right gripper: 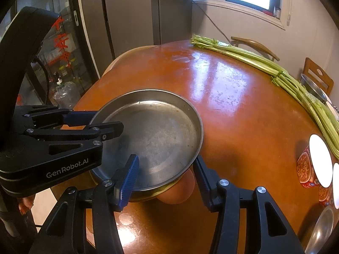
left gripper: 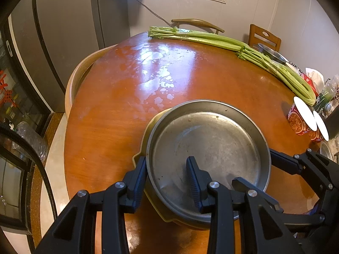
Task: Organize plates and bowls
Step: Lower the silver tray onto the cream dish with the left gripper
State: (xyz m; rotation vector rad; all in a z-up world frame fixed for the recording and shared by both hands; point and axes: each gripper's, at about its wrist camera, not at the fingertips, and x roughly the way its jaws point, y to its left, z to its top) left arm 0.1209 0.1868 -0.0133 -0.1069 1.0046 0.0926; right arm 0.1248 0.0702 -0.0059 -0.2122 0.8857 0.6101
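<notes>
Most of the yellow dish (left gripper: 148,124) is covered by the steel pan (left gripper: 207,148) stacked in it; only its rim is seen. A metal bowl (right gripper: 320,230) at the table's (right gripper: 243,105) near right edge is cut off by the right wrist picture's border. The print on the noodle cups (right gripper: 305,169) cannot be read. A second steel bowl (left gripper: 272,54) at the far right edge is partly hidden behind the celery (left gripper: 222,40). Whether either gripper's pads press the pan's rim cannot be told.

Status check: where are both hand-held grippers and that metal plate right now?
Left hand-held gripper clamped on metal plate near rim. Right hand-held gripper straddling opposite rim, grip unclear. Plate sits on yellow dish. Celery far across table, not in the way.
</notes>
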